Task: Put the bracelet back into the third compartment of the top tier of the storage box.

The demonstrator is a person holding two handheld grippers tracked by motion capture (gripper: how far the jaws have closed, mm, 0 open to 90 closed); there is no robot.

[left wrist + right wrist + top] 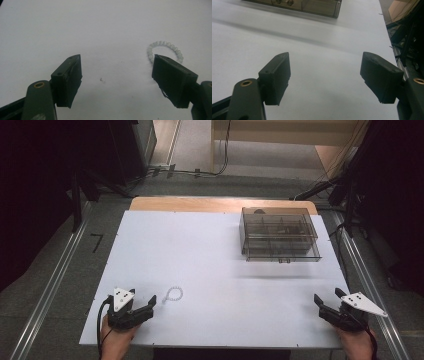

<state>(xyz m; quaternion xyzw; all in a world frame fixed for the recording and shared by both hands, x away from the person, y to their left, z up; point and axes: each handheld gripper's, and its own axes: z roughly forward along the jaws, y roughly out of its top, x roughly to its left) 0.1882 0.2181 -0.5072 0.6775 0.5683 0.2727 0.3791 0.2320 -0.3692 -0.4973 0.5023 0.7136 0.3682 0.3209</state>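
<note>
High view: left gripper (143,303) at 7 o'clock on the white table (210,250), jaws apart; small white bead bracelet (174,294) just beyond. Left gripper view: individual beads resolve, one jaw overlapping the loop. Right gripper (327,300) at 5 o'clock, jaws apart, nothing held. Smoky clear plastic drawer box (278,234) at 1 o'clock; contents unclear.

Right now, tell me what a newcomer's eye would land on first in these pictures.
First, the smoky clear drawer box at the far right of the white table. Next, the small white bead bracelet lying near the front left, just ahead of the open left gripper. The right gripper sits open at the front right corner.
</note>
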